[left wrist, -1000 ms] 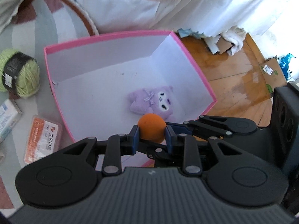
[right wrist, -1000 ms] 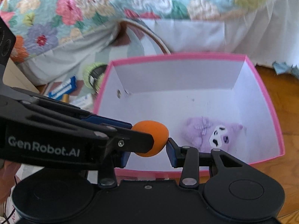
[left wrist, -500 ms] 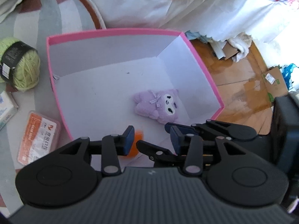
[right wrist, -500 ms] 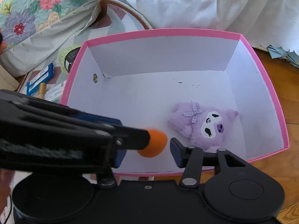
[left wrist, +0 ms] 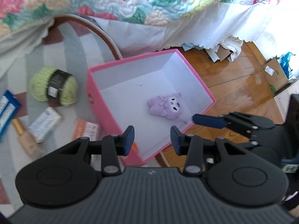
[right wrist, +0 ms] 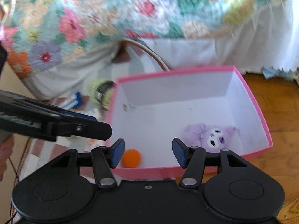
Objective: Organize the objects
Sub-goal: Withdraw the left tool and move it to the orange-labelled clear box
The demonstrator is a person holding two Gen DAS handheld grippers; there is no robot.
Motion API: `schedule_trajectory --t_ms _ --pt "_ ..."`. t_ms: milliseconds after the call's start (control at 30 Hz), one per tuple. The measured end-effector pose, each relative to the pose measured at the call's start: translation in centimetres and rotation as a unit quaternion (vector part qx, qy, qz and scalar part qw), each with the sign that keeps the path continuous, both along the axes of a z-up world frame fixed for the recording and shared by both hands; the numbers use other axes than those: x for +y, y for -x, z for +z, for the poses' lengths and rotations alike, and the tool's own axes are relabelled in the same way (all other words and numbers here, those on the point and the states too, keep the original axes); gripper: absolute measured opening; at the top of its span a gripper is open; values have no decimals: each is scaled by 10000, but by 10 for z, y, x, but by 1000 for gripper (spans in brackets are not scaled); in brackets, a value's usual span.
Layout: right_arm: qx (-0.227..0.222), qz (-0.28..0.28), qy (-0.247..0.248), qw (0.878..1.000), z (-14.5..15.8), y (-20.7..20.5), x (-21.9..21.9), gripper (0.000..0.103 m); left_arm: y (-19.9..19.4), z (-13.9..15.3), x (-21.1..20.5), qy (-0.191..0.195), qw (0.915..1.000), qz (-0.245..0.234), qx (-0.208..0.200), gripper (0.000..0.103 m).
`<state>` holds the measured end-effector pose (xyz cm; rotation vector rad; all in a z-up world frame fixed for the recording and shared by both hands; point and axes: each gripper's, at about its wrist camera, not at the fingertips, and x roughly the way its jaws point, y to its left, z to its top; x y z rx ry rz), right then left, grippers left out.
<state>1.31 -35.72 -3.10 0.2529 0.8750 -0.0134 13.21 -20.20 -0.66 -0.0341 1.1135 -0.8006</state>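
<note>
Orange ball (right wrist: 131, 158) sits on the white floor of the pink box (right wrist: 250, 100), tucked into the near left corner, just beside the wall. Nothing is gripping it. The purple plush (right wrist: 209, 136) lies face up on the box floor too, over toward the right side, well apart from the ball.

Right gripper (right wrist: 148, 154) hangs over the near rim, jaws spread wide, empty. Left gripper (left wrist: 152, 138) is wide apart as well, nothing between its pads, hovering by the box's near corner.

Outside the box, on the striped rug (left wrist: 74, 43): a green yarn ball (left wrist: 54, 85) just left of it, a white carton (left wrist: 45, 124) and an orange packet (left wrist: 86, 130) nearer, a gold-capped bottle (left wrist: 24, 136) further left. Floral quilt (left wrist: 130, 0) hangs behind; wood floor (left wrist: 233, 85) to the right.
</note>
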Motion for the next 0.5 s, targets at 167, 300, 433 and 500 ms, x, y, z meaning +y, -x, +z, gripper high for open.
schedule_trajectory --t_ms 167,300,433,500 --pt "-311 363 291 9984 39 13 35 66 6 23 32 -123 9998 42 -155 41" --pt "-393 649 538 9957 63 20 62 66 12 37 59 -125 9998 54 -144 41" --pt "-567 944 562 9923 81 30 88 69 17 45 81 -139 9997 112 -185 41" --pt "-631 1072 563 9906 87 31 99 71 18 47 89 -147 9995 138 -248 41"
